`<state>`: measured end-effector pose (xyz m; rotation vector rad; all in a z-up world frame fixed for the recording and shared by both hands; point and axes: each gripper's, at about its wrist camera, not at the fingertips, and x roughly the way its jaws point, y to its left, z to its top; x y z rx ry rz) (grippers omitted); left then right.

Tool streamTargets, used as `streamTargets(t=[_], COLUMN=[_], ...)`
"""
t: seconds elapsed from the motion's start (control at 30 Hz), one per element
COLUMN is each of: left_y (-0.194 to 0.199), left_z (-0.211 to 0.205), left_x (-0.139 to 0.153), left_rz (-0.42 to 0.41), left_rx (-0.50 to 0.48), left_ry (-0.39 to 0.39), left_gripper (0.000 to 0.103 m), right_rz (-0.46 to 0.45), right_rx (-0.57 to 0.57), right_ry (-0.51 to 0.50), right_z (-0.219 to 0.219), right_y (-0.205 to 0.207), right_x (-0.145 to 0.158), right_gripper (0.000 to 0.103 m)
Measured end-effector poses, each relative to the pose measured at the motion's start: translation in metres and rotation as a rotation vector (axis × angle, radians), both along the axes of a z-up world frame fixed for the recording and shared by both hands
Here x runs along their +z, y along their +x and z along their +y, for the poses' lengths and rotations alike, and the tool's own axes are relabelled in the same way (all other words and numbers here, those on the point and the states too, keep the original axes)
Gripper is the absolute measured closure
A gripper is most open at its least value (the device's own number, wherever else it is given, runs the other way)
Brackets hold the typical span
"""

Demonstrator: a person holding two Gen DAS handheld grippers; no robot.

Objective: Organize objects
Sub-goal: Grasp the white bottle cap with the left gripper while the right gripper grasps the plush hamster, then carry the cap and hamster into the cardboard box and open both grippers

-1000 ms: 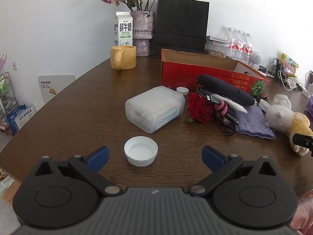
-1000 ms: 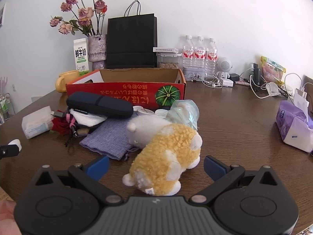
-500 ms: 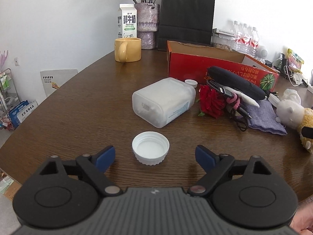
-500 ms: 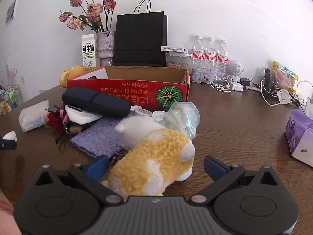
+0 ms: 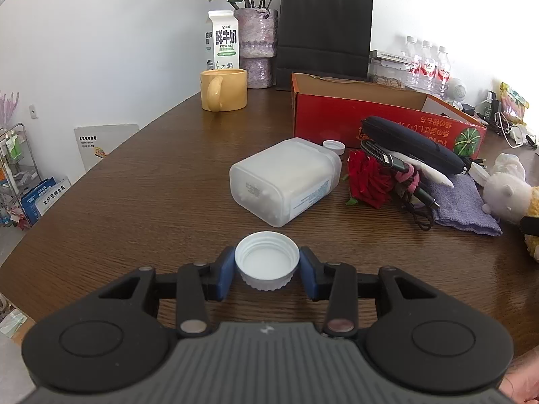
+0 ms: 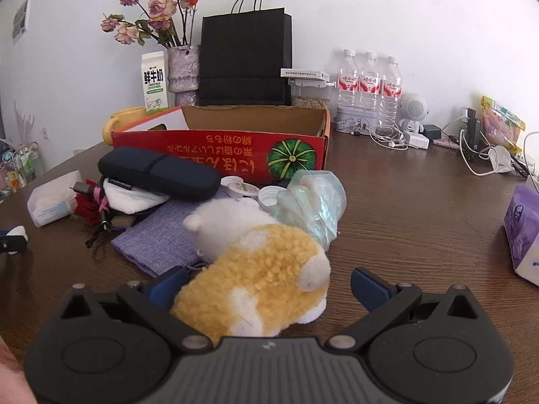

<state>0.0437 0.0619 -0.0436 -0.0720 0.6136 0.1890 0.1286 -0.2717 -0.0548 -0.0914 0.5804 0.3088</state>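
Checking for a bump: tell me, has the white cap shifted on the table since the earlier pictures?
Cannot tell: the white cap lies just as far from the plastic jar, though the view itself shifted.

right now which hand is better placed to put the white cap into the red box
Left. The left gripper has just been closing and its pads already press the white cap. The right gripper stands open around the plush toy, farther from the cap.

You are seeing the cap [image 5: 267, 258] sitting on the desk [image 5: 134, 195] before the toppled jar [image 5: 286, 178], the box [image 5: 370, 118] lying behind, the mug [image 5: 224, 89] standing far left.
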Motion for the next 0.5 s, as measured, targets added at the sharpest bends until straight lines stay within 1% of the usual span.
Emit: streamTargets(t=[0.2, 0.23, 0.27, 0.3, 0.33, 0.5], left_y=[-0.0009, -0.0011, -0.0016, -0.0017, -0.0018, -0.0038], left_z=[-0.0010, -0.0011, -0.0007, -0.0004, 0.0000, 0.0003], left_x=[0.0005, 0.0006, 0.0007, 0.0009, 0.0011, 0.0017], left_rz=[-0.008, -0.009, -0.010, -0.011, -0.012, -0.017], left_rx=[0.005, 0.004, 0.003, 0.004, 0.005, 0.004], left_ry=[-0.002, -0.003, -0.003, -0.003, -0.003, -0.009], left_gripper=[0.062, 0.062, 0.062, 0.062, 0.062, 0.062], right_rz=[0.048, 0.061, 0.066, 0.067, 0.068, 0.062], right_rx=[-0.054, -0.063, -0.062, -0.060, -0.059, -0.070], right_ry=[0.040, 0.046, 0.055, 0.062, 0.069, 0.073], right_z=[-0.0006, -0.0008, -0.0008, -0.0007, -0.0005, -0.0005], right_y=[0.0063, 0.0075, 0.0075, 0.0068, 0.0056, 0.0011], right_x=[-0.0060, -0.0075, -0.0082, -0.0085, -0.0084, -0.0073], right_gripper=[0.000, 0.001, 0.007, 0.015, 0.020, 0.028])
